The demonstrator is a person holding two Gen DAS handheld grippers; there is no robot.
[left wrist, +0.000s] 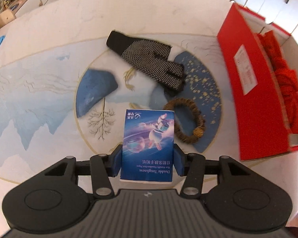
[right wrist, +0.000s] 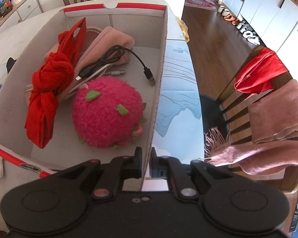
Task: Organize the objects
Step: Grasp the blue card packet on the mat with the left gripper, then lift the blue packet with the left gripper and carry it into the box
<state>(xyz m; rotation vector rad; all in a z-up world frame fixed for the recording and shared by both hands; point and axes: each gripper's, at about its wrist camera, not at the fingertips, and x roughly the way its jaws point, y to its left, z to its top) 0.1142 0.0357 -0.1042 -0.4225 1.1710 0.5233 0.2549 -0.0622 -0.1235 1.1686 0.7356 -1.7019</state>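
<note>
The left gripper (left wrist: 148, 159) is closed on a blue tissue packet (left wrist: 148, 144), the blue pads (left wrist: 117, 161) pressed against its two long sides near the lower end, so that the packet is carried flat and projects forward between the fingers. It appears to be held clear of the table (left wrist: 39, 63), presumably for transfer to the red box (left wrist: 254, 91) to the right. Just beyond the packet's far right corner a beaded bracelet (left wrist: 185, 121) lies, and farther out a black dotted glove (left wrist: 149, 59). The right gripper (right wrist: 146, 159) is clamped narrowly on the box wall (right wrist: 159, 83), evidently to steady the box. Inside are seen a pink plush toy (right wrist: 107, 113), a red cloth bag (right wrist: 49, 91) and cables (right wrist: 109, 59).
</note>
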